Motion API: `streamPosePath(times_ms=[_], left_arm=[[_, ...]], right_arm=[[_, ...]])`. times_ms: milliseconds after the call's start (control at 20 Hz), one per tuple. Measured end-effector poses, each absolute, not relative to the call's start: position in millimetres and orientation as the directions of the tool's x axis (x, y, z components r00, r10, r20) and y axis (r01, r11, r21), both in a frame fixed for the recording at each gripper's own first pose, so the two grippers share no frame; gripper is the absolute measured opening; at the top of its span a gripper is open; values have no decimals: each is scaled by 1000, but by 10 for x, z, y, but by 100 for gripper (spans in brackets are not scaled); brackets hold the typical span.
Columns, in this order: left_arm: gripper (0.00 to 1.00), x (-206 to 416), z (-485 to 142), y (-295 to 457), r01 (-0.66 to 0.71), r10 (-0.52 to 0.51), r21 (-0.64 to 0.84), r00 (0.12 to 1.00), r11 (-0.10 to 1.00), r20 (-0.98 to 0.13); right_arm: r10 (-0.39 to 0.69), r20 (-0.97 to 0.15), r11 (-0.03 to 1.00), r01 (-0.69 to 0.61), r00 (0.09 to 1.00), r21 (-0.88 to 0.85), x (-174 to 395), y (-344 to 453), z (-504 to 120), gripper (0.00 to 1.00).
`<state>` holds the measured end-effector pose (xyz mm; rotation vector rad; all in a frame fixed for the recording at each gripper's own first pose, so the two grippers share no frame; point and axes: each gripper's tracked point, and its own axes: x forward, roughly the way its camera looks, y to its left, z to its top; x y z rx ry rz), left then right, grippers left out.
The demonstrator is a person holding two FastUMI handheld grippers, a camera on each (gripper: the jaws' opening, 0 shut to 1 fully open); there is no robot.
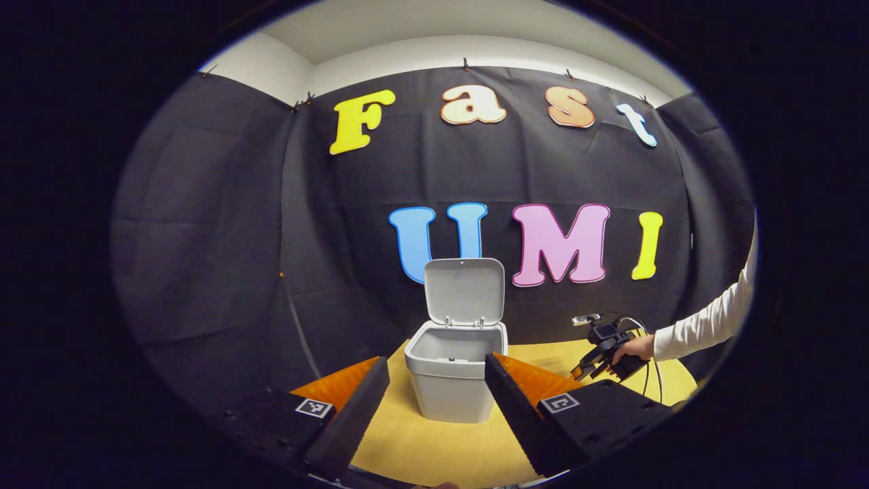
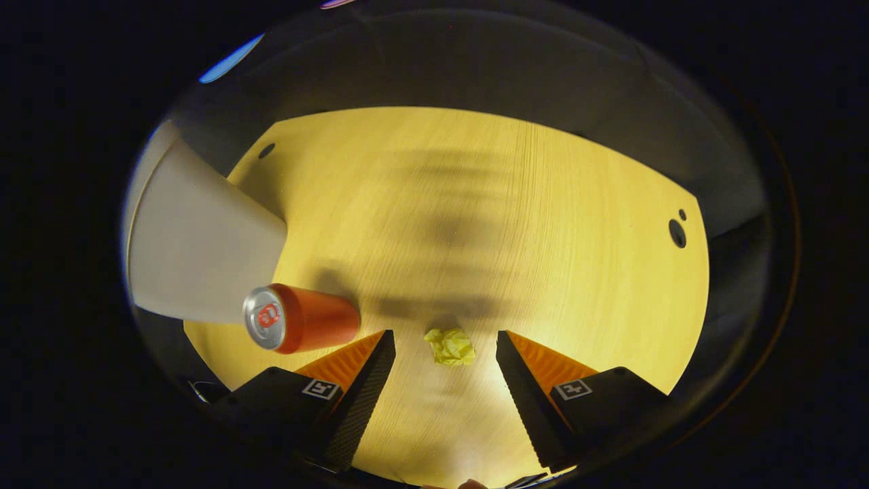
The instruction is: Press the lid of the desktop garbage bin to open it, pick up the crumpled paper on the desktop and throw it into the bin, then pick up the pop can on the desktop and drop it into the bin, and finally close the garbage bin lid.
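In the left gripper view the grey bin (image 1: 453, 380) stands on the wooden table with its lid (image 1: 464, 291) raised upright. My left gripper (image 1: 438, 377) is open, its fingers either side of the bin and short of it. Farther right a hand holds my right gripper (image 1: 601, 360) above the table. In the right gripper view the right gripper (image 2: 445, 353) is open and points down at the table, with the yellow crumpled paper (image 2: 450, 346) lying between its fingertips. The red pop can (image 2: 299, 318) stands left of it, beside the bin's wall (image 2: 197, 251).
The wooden table (image 2: 489, 224) has small round holes near its far left and right edges. Black cloth walls close the booth behind and beside it. A white sleeve (image 1: 713, 322) reaches in from the right.
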<state>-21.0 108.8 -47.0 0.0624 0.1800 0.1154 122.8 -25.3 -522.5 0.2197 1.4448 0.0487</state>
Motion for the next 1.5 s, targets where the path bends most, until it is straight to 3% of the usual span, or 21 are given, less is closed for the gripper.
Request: streamPosePath(times_ms=[300,400,550,600,800,900,1200,1350,1500], left_arm=[[95,-267,-603,1110,-191,199,59,958,980,-208],[95,-246,-641,1053,-189,197,57,956,980,-219],[95,-241,-652,990,-171,183,72,958,983,-220],[95,-227,-639,963,-164,177,74,960,984,-218],[95,-249,-598,990,-167,184,94,959,981,-217],[95,-311,-500,1017,-180,194,87,962,980,-190],[95,-514,-349,1098,-209,225,118,963,971,-150],[95,-607,-277,1140,-225,242,126,961,966,-135],[95,-717,-267,1188,-249,265,131,955,960,-130]], right_arm=[[144,-989,988,54,22,145,1060,-303,-5571,97],[127,-991,991,40,35,129,1093,-356,-5584,89],[179,-983,979,91,35,182,1163,-342,-5471,37],[200,-979,974,96,51,204,1202,-328,-5404,33],[239,-962,964,86,129,251,1240,-330,-5075,32],[251,-938,959,68,240,274,1407,-293,-4696,32],[321,-756,940,-92,570,330,2010,-155,-3443,31],[368,-638,923,-181,677,340,2226,-179,-2885,31],[412,-542,906,-262,733,334,2237,-175,-2901,31]])
